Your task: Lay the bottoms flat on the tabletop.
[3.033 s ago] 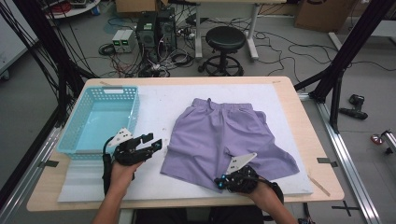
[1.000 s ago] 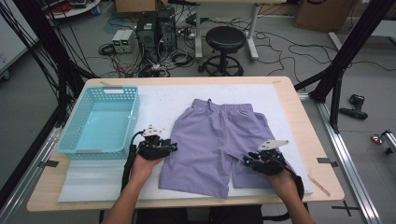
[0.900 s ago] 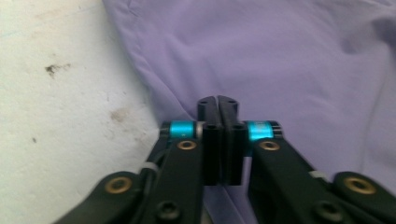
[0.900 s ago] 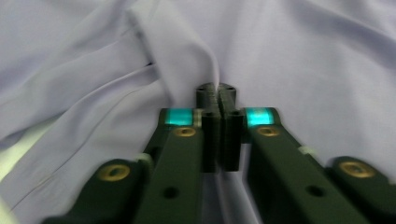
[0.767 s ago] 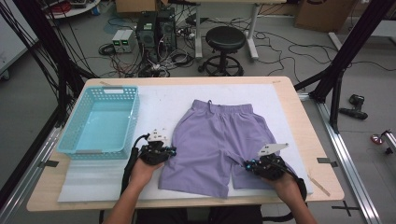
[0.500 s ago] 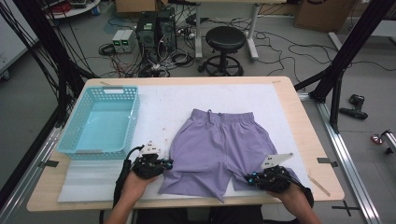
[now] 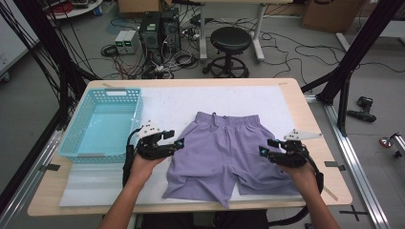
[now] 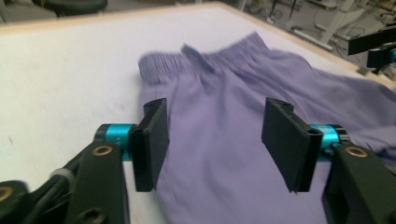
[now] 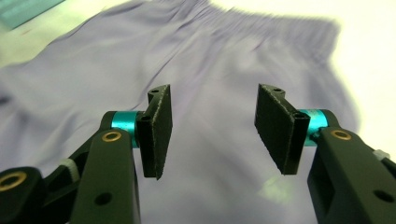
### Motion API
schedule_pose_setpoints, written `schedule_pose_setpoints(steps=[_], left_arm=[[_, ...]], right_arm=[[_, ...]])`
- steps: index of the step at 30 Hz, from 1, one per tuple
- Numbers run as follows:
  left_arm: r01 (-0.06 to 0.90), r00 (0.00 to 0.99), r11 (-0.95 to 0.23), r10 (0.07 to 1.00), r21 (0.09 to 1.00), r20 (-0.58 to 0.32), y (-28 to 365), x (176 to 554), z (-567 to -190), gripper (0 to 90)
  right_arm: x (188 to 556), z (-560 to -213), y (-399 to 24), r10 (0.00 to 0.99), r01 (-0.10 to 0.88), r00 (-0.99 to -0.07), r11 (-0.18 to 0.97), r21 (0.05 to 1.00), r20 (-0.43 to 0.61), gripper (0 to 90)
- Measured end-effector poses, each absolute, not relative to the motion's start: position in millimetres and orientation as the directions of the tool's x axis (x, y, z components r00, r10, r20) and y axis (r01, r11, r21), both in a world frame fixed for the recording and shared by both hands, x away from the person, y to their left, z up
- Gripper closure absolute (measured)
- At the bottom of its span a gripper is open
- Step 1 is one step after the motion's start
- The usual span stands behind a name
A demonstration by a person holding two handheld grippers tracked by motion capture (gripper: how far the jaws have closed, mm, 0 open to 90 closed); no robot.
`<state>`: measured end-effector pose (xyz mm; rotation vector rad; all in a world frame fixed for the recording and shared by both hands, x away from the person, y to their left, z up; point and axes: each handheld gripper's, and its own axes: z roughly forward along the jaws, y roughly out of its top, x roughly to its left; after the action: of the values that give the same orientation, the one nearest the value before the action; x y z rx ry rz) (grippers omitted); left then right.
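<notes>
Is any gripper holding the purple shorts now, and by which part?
No. Both the left gripper and right gripper have just opened; the shorts lie free below.

Turquoise basket (image 7: 102, 125) on white mat (image 7: 191, 102); black stool (image 7: 230, 40) behind table (image 7: 305, 119).

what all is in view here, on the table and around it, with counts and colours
shorts: 1, lilac, flat on the white mat, waistband away from the person
basket: 1, turquoise plastic, table's left side
mat: 1, white, covering most of the table
table: 1, light wood
stool: 1, black, on the floor beyond the table
computer towers: 2, black, on the floor among cables
left gripper: 1, black with teal, open above the shorts' left edge
right gripper: 1, black with teal, open above the shorts' right side
</notes>
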<state>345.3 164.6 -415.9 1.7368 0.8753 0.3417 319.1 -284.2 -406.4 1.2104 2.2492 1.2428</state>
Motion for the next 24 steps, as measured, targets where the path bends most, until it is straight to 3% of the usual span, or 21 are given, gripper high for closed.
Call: schedule_pose_setpoints(steps=[8, 12, 18, 24], left_arm=[[0.386, 0.664, -0.085, 0.717, 0.919, -0.213, 165, 384, -408, 22.0], [0.373, 0.674, -0.092, 0.711, 0.923, -0.201, 164, 397, -404, 22.5], [0.362, 0.678, -0.096, 0.71, 0.927, -0.191, 164, 403, -387, 35.3], [0.376, 0.68, -0.111, 0.707, 0.92, -0.193, 158, 402, -381, 33.4]], right_arm=[[367, -399, -290, 0.821, 0.526, -0.564, 0.276, 0.804, 0.087, 44.3], [389, -395, -289, 0.811, 0.52, -0.58, 0.294, 0.802, 0.079, 45.9], [397, -389, -289, 0.813, 0.536, -0.576, 0.297, 0.79, 0.085, 43.3], [388, -381, -283, 0.806, 0.512, -0.591, 0.333, 0.791, 0.043, 41.7]])
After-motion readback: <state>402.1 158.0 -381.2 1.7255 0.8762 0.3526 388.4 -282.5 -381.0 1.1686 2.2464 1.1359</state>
